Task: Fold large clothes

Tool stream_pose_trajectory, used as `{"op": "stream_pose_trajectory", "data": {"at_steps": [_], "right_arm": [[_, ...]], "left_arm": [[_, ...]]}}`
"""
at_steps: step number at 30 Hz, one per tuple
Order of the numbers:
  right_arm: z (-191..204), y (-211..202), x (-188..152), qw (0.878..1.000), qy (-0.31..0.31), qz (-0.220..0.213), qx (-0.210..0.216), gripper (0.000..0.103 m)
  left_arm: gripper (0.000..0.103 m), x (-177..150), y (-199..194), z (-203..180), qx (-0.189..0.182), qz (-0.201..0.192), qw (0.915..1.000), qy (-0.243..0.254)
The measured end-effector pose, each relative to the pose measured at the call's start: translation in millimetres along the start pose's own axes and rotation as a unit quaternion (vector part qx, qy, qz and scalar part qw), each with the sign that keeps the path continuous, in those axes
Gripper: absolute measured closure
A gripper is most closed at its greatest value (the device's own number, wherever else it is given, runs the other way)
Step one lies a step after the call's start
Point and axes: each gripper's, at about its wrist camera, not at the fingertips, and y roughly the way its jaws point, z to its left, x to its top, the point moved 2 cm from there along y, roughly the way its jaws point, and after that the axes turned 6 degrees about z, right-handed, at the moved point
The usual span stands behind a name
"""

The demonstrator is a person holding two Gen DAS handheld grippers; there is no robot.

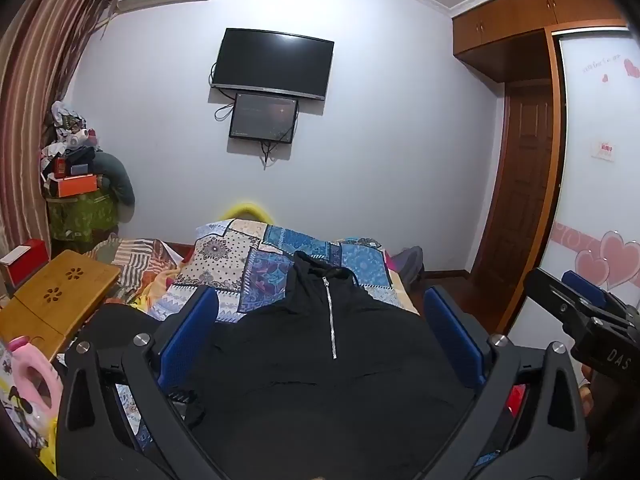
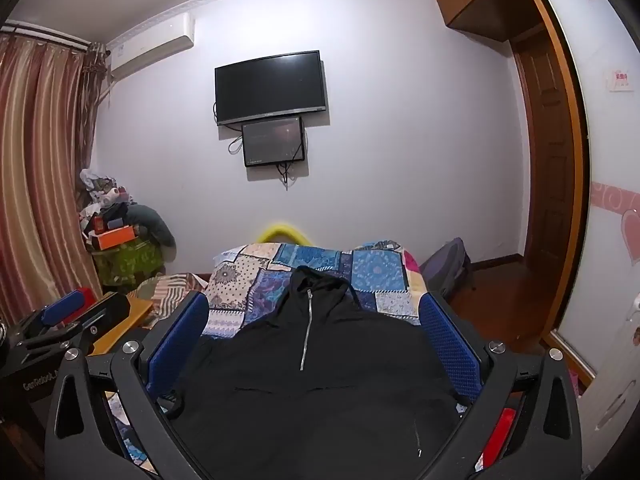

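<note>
Lying flat on the bed [image 1: 280, 256], the black zip-front garment [image 1: 320, 360] is spread face up over the patchwork quilt [image 1: 248, 264], its hooded collar toward the far end and its short silver zipper [image 1: 330, 320] running along the centre line. The left tool [image 1: 320, 336] hovers above the near part of the garment with both blue pads spread wide, released, nothing between them but the cloth seen below. The right tool [image 2: 312, 332] is likewise fully released, its blue pads standing apart on either side of the garment's chest, with no fabric pinched. In the left wrist view the right tool appears at the right edge; in the right wrist view the left tool appears at the near left. A low wooden desk [image 1: 52, 300] stands on the left side of the bed, with a pink bottle [image 1: 32, 376] near it. On the far wall hang a dark television [image 1: 272, 64] and a smaller screen [image 1: 264, 118] just below it.
</note>
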Motion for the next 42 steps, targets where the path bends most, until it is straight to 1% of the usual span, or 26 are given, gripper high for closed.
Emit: {"op": "stream_pose_trajectory", "data": {"at_steps": [1,4,7,8,10,12,14,17,22,42], "right_arm": [[-0.4,0.9,0.4,1.0,0.003,0.007,0.0,0.0],[-1.5,1.5,1.5,1.0,0.003,0.007,0.001,0.0],[-3.0,1.1,2.8,1.0,0.004,0.009,0.003,0.0],[1.5,4.7,-5.7,1.0,0.004,0.01,0.003,0.0],[0.7,6.8,-9.3,1.0,0.003,0.013,0.005,0.0],[0.6,4.9,-11.9,1.0,0.004,0.013,0.004,0.0],[1.1,3.3,-14.6,1.0,0.005,0.015,0.005,0.0],[3.1,11.9,-15.7,1.0,0.009,0.027,0.007,0.0],[4.0,11.2,-16.6,1.0,0.009,0.029,0.008,0.0],[9.7,12.1,-16.6,0.999,0.009,0.043,0.014,0.0]], "left_arm": [[0.0,-0.1,0.1,0.3,0.0,0.001,1.0,0.0],[0.0,-0.2,0.6,-0.9,0.002,0.003,1.0,0.003],[0.0,-12.9,4.9,0.9,0.005,0.007,1.0,0.0],[0.0,-14.6,5.0,0.5,0.006,0.007,1.0,-0.001],[0.0,-23.7,7.3,0.4,0.009,0.009,0.9999,-0.001],[0.0,-17.4,8.5,2.2,0.009,0.018,0.9998,-0.005],[0.0,-17.7,8.0,2.5,0.009,0.02,0.9997,-0.006],[0.0,-16.1,7.7,3.4,0.009,0.024,0.9997,-0.007],[0.0,-11.8,12.8,9.2,0.005,0.03,0.9995,-0.013],[0.0,-11.7,15.3,9.9,0.009,0.03,0.9994,-0.013]]}}
